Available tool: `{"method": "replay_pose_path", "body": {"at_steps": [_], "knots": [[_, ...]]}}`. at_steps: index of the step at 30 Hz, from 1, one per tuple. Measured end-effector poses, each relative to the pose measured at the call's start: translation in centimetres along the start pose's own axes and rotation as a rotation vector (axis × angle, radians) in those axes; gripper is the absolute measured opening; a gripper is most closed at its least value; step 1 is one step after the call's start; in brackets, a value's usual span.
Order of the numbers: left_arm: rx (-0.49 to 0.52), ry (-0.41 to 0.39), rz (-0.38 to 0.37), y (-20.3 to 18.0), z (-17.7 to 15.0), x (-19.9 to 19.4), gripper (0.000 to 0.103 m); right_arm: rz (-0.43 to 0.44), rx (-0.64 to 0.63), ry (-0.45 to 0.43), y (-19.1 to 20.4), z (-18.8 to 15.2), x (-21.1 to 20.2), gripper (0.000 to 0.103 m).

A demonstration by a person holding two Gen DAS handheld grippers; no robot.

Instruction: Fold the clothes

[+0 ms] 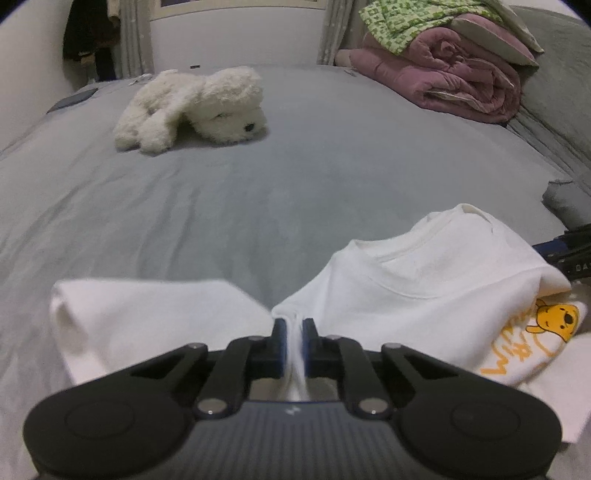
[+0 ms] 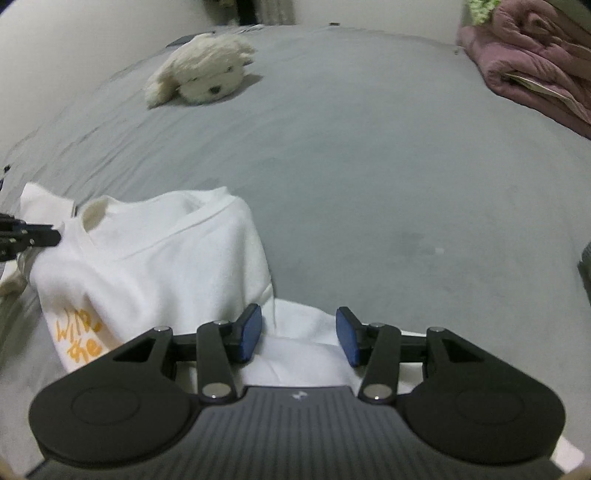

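Note:
A white T-shirt (image 1: 424, 273) with a yellow bear print (image 1: 557, 317) lies bunched on the grey bed (image 1: 295, 192). My left gripper (image 1: 294, 325) is shut on a pinch of its white cloth near the shoulder, with a sleeve (image 1: 147, 317) spread to the left. In the right wrist view the same shirt (image 2: 166, 258) rises at the left, with orange lettering (image 2: 79, 338). My right gripper (image 2: 299, 332) is open, its blue pads either side of a flat white fold (image 2: 299, 347). The left gripper's tip (image 2: 33, 236) shows at the far left, on the cloth.
A white plush dog (image 1: 192, 107) lies at the far side of the bed; it also shows in the right wrist view (image 2: 201, 77). A rolled pink quilt (image 1: 454, 77) with green cloth (image 1: 402, 18) on top sits at the back right. A grey pillow (image 1: 565, 203) is at the right.

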State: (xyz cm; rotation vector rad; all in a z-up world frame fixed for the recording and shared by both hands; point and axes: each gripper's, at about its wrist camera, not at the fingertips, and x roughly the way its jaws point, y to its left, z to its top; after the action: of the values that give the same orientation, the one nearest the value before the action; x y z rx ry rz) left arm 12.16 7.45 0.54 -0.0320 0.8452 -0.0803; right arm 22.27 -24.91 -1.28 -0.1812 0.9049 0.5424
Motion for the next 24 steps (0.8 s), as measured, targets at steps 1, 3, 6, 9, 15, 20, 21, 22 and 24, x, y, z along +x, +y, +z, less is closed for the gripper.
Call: {"method": "replay_pose_path", "body": {"at_steps": [1, 3, 6, 9, 15, 20, 21, 22, 24], "knots": [[-0.012, 0.007, -0.006, 0.2, -0.3, -0.4, 0.009, -0.001, -0.012, 0.004, 0.1, 0.0, 0.0, 0.049], [-0.03, 0.016, -0.011, 0.5, -0.8, -1.1, 0.008, -0.013, -0.035, 0.014, 0.3, 0.0, 0.2, 0.053], [-0.044, 0.029, -0.019, 0.7, -1.5, -1.4, 0.008, -0.037, -0.065, 0.03, 0.5, 0.0, 0.9, 0.062], [-0.053, 0.044, -0.017, 0.7, -1.8, -0.9, 0.008, -0.038, -0.074, 0.035, 0.6, 0.0, 1.6, 0.061], [-0.076, 0.026, -0.004, 0.5, -1.8, -0.3, 0.008, -0.009, -0.072, 0.007, 1.2, -0.6, 1.4, 0.023], [-0.051, -0.068, 0.04, -0.1, -1.0, -1.6, 0.008, -0.159, -0.161, -0.095, 3.8, -1.5, -0.4, 0.008], [-0.049, -0.09, 0.047, -0.2, -0.6, -1.8, 0.008, -0.193, -0.171, -0.124, 4.2, -1.6, -1.0, 0.007], [-0.047, -0.113, 0.054, -0.2, -0.1, -2.0, 0.008, -0.22, -0.17, -0.159, 4.2, -1.4, -1.6, 0.006], [-0.041, -0.154, 0.068, -0.3, 0.8, -2.4, 0.008, -0.274, -0.168, -0.229, 4.2, -1.1, -2.7, 0.004]]}}
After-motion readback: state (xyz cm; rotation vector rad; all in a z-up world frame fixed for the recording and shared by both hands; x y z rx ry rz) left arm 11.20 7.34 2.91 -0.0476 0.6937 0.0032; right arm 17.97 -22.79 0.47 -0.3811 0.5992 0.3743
